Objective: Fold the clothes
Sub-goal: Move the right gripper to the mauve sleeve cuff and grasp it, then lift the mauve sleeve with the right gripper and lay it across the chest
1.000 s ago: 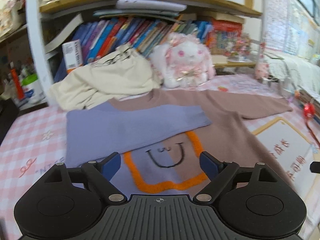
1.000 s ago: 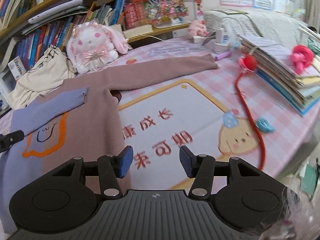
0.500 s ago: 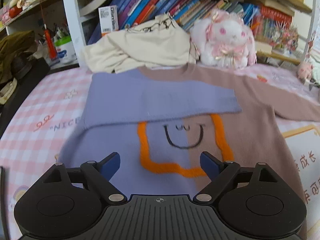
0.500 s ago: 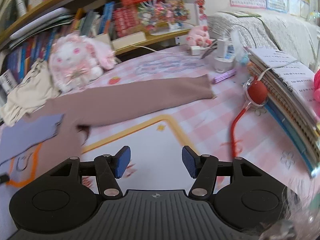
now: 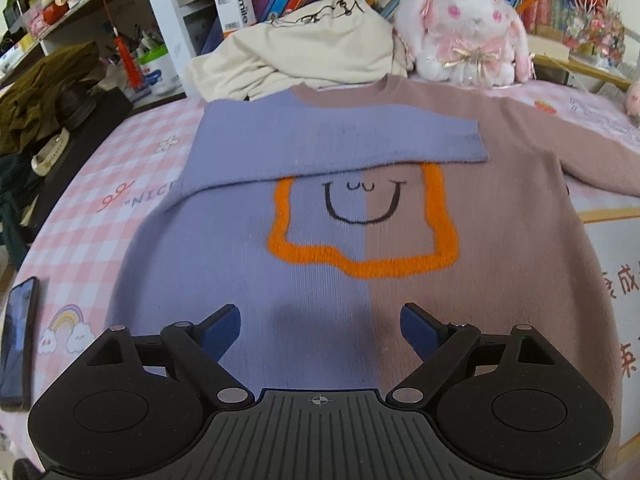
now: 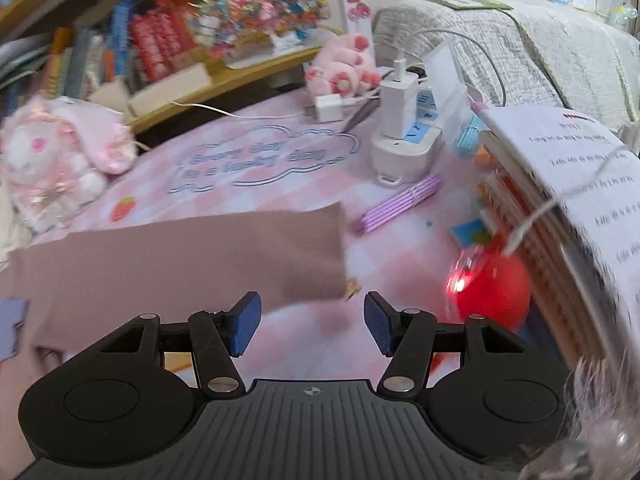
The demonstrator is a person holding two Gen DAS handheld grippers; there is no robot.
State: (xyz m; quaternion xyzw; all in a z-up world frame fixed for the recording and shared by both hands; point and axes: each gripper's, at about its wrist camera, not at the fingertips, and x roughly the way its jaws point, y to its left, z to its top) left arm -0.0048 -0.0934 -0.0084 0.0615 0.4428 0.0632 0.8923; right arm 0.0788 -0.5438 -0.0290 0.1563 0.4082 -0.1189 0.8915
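Observation:
A half lilac, half mauve sweater (image 5: 360, 248) with an orange outline and a smiling face lies flat on the pink checked cloth. Its lilac sleeve (image 5: 320, 140) is folded across the chest. My left gripper (image 5: 320, 326) hangs wide open over the sweater's lower body, nothing between its fingers. The mauve sleeve (image 6: 180, 256) stretches out to the right, its cuff end just ahead of my right gripper (image 6: 310, 322). That gripper stands open over the cloth beside the cuff, holding nothing.
A cream garment (image 5: 304, 48) and a plush rabbit (image 5: 468, 28) sit behind the collar. A phone (image 5: 18, 336) lies at the left edge. Near the cuff are purple pens (image 6: 400, 204), a power strip with chargers (image 6: 404, 136), a red ball (image 6: 492, 292) and stacked books (image 6: 568, 208).
The left view has swung and tipped down over the sweater's body. The right gripper has travelled along the mauve sleeve to its cuff, and its jaws stand slightly wider.

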